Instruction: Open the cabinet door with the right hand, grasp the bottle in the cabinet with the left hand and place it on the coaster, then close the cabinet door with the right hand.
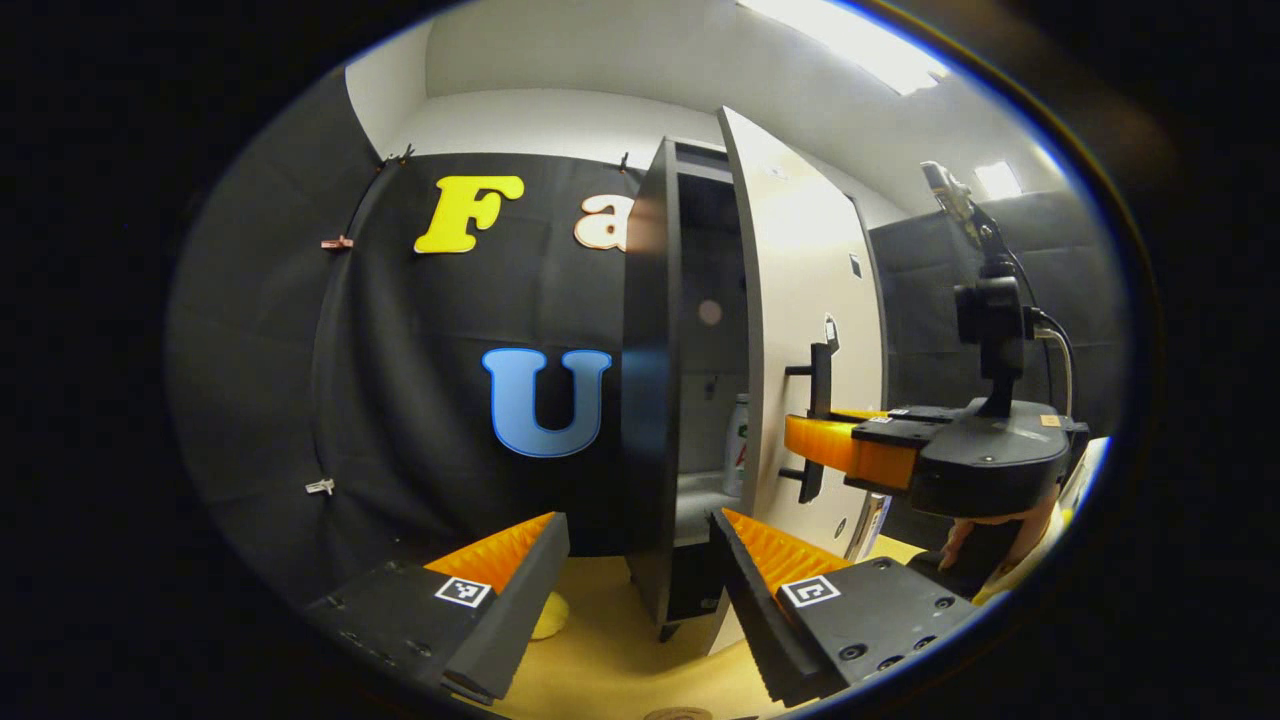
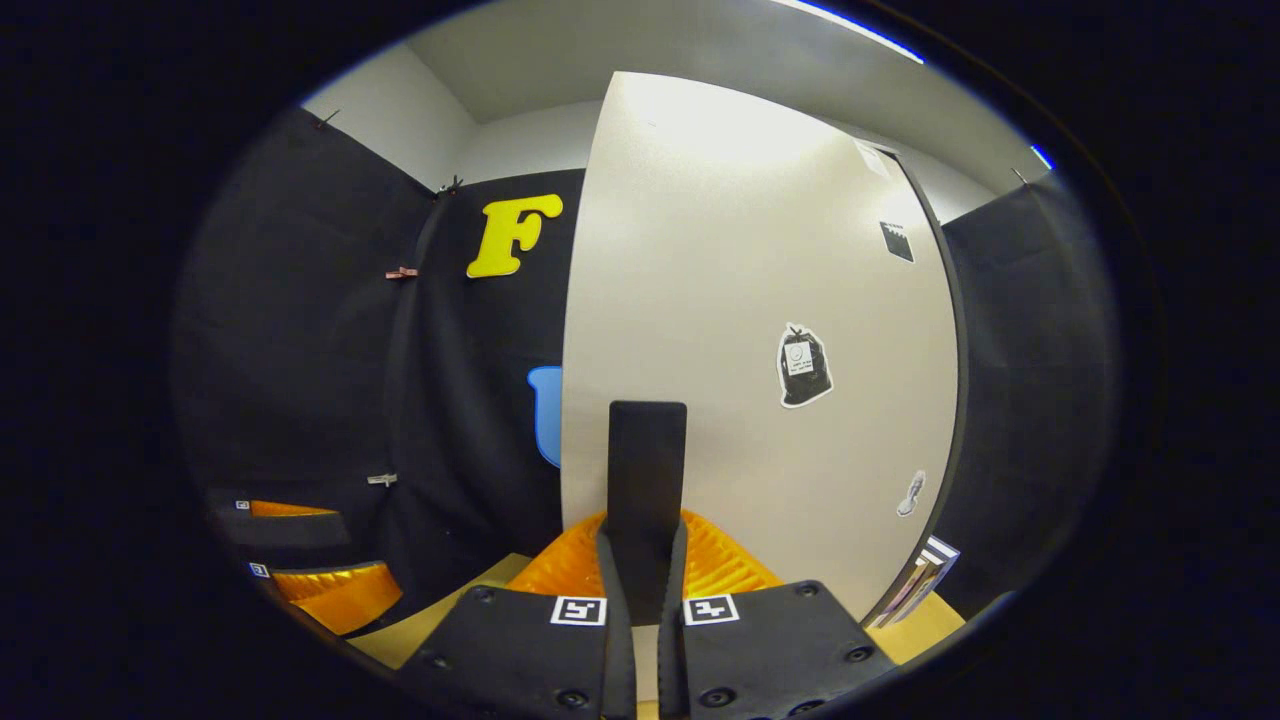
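Our right gripper (image 2: 640,590) is clamped on the door's handle (image 2: 646,470), a vertical bar; door (image 2: 760,330) partly open. We should pull along the hinge arc, grip firm, until the opening clears. Left gripper (image 1: 640,580) hangs wide open, empty, facing the cabinet (image 1: 650,400). Bottle (image 1: 737,455) stands upright inside on the shelf, long axis vertical, mostly hidden behind the door edge.

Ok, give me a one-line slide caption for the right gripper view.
Right gripper shut on the handle of the pale cabinet door, left gripper waiting alongside.
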`<action>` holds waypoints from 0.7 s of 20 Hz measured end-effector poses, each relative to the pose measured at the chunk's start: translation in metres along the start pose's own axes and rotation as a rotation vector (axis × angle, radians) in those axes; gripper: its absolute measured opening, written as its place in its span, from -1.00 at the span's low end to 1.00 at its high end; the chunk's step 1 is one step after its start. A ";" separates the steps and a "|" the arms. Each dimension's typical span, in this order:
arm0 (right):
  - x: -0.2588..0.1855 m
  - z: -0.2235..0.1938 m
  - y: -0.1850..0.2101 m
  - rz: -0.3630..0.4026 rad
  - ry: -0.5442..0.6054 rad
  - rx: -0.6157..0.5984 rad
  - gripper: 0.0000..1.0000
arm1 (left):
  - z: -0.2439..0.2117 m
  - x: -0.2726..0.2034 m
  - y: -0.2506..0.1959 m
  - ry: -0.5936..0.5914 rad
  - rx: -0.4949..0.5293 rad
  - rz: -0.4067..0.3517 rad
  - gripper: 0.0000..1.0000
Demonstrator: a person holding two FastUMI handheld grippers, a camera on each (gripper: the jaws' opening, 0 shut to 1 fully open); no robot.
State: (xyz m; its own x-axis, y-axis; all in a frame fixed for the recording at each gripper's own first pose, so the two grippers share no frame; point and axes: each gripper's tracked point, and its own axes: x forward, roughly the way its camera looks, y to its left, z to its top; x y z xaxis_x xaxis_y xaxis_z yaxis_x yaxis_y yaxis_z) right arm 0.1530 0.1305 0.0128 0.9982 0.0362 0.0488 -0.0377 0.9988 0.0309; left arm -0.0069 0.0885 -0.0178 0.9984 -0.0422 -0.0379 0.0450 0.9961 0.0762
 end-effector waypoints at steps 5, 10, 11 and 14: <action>-0.049 0.004 -0.018 0.095 0.010 -0.006 -0.74 | 0.003 -0.019 -0.058 -0.002 0.000 0.003 0.80; -0.093 0.009 -0.049 0.156 0.021 0.002 -0.75 | 0.000 -0.034 -0.112 0.015 -0.023 0.026 0.79; -0.102 0.009 -0.057 0.165 0.023 0.007 -0.75 | -0.001 -0.036 -0.123 0.018 -0.027 0.029 0.79; -0.122 0.011 -0.085 0.172 0.026 0.013 -0.75 | -0.005 -0.037 -0.151 0.025 -0.040 0.043 0.79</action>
State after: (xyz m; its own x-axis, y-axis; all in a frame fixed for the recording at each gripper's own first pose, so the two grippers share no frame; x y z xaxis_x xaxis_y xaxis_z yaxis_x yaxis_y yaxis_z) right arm 0.0337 0.0413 0.0155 0.9779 0.2072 0.0283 -0.2081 0.9774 0.0376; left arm -0.0504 -0.0601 -0.0325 0.9982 0.0018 -0.0601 0.0006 0.9993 0.0385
